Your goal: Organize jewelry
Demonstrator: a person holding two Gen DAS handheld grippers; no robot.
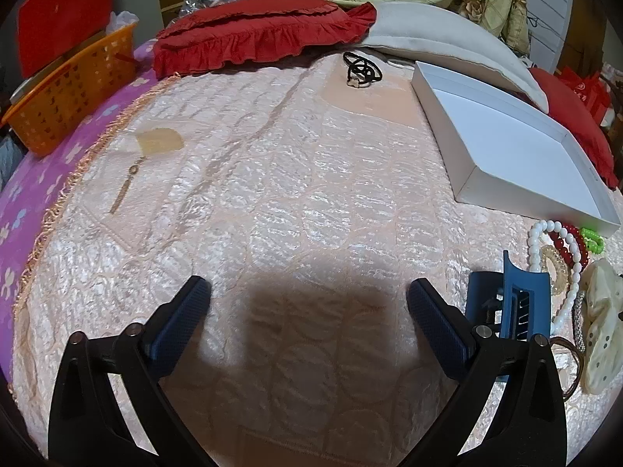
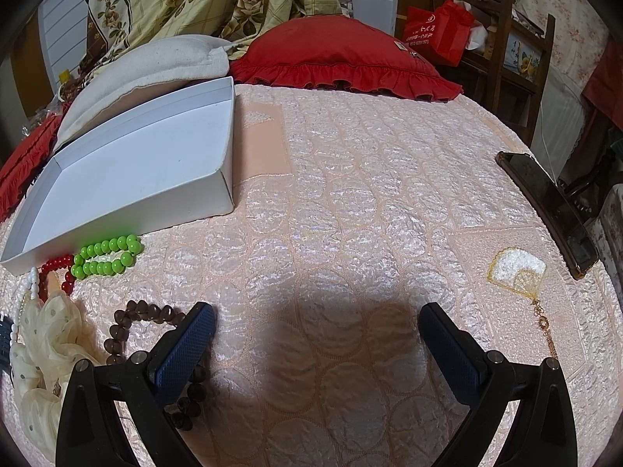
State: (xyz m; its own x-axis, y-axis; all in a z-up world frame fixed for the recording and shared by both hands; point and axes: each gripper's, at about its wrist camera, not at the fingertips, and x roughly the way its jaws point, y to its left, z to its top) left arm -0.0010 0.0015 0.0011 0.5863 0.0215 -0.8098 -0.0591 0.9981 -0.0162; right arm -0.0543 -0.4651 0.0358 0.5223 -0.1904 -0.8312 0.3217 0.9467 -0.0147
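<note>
Brown beads (image 2: 128,334) lie on the bed just beside your right gripper (image 2: 317,330), its fingers wide and empty like your left gripper (image 1: 308,295), near the white box (image 2: 128,179).

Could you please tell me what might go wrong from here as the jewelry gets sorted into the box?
The white bead necklace, red beads and cream scrunchie lie overlapping, so lifting one may drag the others. The brown bead string runs under the right hand-held gripper, whose finger could snag it.
</note>
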